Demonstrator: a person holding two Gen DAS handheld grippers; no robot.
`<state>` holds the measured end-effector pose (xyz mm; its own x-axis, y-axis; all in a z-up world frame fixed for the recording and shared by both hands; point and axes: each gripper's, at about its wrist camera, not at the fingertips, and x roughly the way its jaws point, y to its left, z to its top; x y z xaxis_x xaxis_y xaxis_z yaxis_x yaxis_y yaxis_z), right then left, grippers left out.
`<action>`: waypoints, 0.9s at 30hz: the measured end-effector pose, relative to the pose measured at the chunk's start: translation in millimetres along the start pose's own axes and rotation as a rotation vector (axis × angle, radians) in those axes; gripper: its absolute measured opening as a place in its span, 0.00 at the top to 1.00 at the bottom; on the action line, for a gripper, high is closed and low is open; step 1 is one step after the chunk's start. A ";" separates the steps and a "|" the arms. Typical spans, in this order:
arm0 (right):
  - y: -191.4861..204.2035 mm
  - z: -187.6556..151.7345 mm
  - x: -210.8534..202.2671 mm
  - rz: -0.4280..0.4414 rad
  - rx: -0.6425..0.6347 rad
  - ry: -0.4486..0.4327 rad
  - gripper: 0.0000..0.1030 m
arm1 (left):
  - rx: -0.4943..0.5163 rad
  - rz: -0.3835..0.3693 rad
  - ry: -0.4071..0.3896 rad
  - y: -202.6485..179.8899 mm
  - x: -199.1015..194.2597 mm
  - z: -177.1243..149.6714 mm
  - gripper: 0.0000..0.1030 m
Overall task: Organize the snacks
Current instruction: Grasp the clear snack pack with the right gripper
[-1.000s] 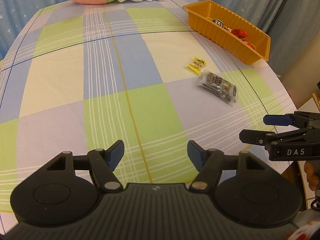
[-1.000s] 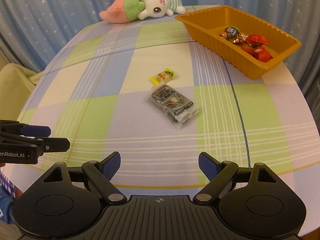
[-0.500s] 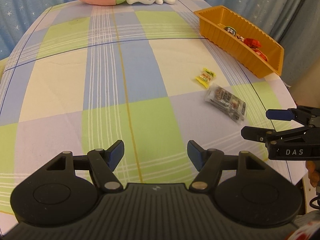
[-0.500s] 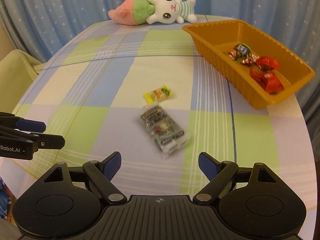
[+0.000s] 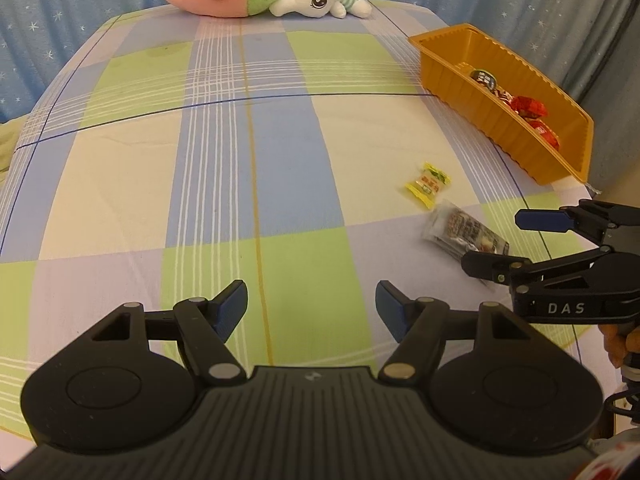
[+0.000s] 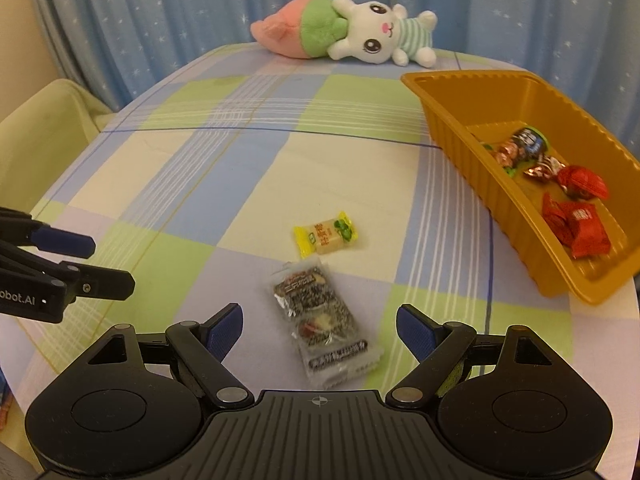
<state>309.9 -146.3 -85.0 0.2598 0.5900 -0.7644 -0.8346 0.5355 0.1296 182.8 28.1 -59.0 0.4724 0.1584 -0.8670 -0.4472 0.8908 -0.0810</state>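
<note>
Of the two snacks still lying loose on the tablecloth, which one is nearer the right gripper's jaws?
The clear-wrapped dark snack packet: it lies just ahead of the open right gripper, roughly between its jaws. The small yellow candy lies farther off, toward the orange tray.

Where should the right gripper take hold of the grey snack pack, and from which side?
Grip the grey pack across its narrow width, near the middle, coming from above. It lies flat on the cloth with its long axis running away from the right gripper, so the open jaws already straddle its long edges. The yellow candy beside its far end is probably clear.
</note>
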 end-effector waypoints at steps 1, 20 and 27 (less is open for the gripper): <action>-1.1 0.9 2.6 0.005 -0.008 0.000 0.18 | -0.003 0.003 0.001 -0.1 1.0 0.8 0.34; -0.6 -4.7 25.4 0.039 -0.146 0.027 0.61 | 0.047 -0.011 0.002 -12.7 17.5 11.8 0.34; -25.1 -12.4 11.7 -0.027 -0.026 0.022 0.61 | 0.153 -0.071 -0.015 -39.9 34.1 20.0 0.34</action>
<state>327.9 -160.3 -105.0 0.2719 0.5617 -0.7814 -0.8396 0.5352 0.0926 232.0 6.4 -75.5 0.5102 0.0978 -0.8545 -0.2920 0.9542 -0.0652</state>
